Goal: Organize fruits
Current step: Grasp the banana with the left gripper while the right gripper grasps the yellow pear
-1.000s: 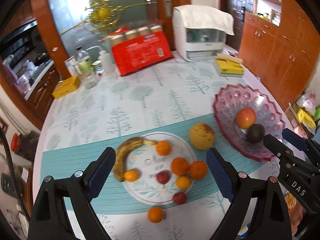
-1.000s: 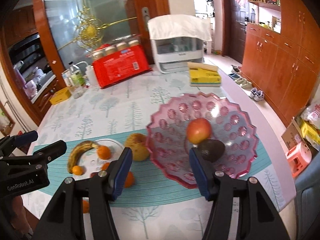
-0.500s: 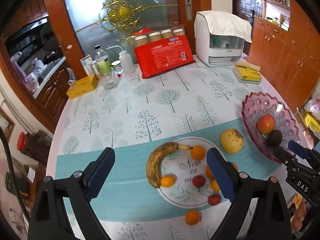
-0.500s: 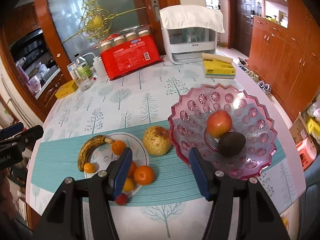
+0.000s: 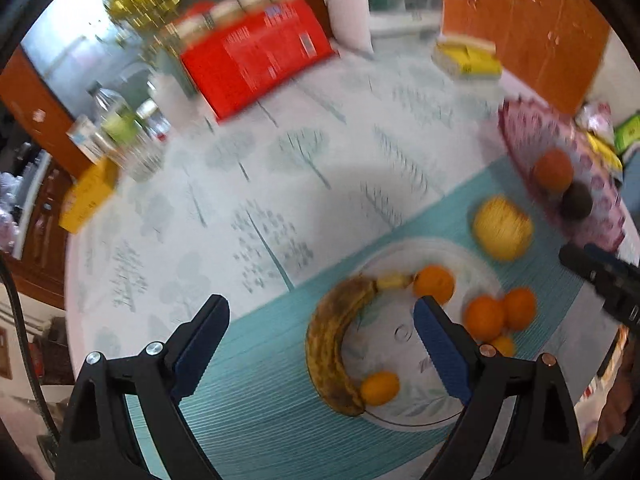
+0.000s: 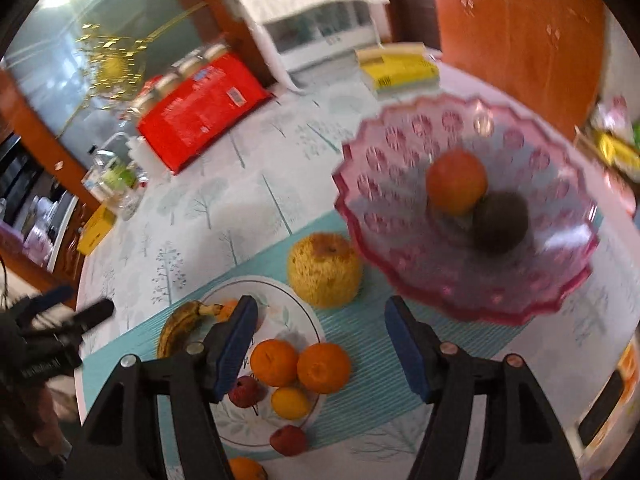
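Note:
A white plate [image 6: 298, 312] on the teal mat holds a spotted banana [image 5: 334, 344], several oranges [image 6: 322, 366] and small red fruits [image 6: 245, 391]. A yellow pear [image 6: 325, 270] lies between it and the pink glass bowl [image 6: 500, 292], which holds a red apple [image 6: 456, 181] and a dark avocado [image 6: 500, 222]. My left gripper [image 5: 320, 330] hangs open above the banana with nothing between its fingers. My right gripper [image 6: 318, 346] is above the oranges, just below the pear; its jaws are opening and hold nothing. One orange [image 6: 246, 469] lies off the plate by the table's near edge.
At the back of the tree-print table [image 5: 280, 160] stand a red package [image 5: 256, 56], a white appliance [image 6: 320, 28], yellow books [image 6: 400, 68], bottles [image 5: 120, 128] and a yellow box [image 5: 86, 196]. Wooden cabinets [image 6: 516, 36] rise at the right.
Both grippers have come down closer to the table. The left one has swung left, so the banana now lies between its fingers. The right one's jaws have widened as it neared the plate.

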A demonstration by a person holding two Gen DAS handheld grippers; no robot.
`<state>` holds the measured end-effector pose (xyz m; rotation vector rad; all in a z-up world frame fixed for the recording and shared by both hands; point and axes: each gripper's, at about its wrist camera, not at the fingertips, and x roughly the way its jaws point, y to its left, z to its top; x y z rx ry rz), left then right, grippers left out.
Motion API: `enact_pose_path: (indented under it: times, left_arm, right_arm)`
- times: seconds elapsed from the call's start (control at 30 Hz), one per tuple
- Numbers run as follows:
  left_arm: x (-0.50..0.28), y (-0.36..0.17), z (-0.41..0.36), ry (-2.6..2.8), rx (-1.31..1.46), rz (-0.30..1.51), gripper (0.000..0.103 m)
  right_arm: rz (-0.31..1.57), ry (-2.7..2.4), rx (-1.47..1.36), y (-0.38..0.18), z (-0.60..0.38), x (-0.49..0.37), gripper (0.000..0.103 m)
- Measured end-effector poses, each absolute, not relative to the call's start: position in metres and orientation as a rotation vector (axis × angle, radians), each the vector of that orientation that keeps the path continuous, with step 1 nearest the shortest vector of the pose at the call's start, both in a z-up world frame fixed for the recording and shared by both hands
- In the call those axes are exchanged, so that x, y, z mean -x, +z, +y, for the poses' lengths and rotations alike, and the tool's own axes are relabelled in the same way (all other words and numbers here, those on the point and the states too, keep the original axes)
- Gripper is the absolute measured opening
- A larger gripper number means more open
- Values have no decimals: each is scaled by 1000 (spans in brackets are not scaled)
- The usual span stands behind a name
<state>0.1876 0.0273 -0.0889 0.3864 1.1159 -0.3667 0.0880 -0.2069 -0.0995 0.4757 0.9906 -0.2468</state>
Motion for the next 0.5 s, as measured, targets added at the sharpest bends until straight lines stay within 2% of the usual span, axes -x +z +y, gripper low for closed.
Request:
enact_pose_path:
  times: [0.2,0.4,0.5]
  left_arm:
    - [-206,-146,39,-401,-403,1218,93]
    - [-215,-178,47,-436,-338,1282,92]
    - [-218,-185,48,-450,-315,1288,85]
  right_arm:
    - [988,-341,-511,-122,-200,-105,67]
    - [1002,-437,-528,-143,-196,-126,67]
    - [1002,-463,-536,-149,-197,-131,67]
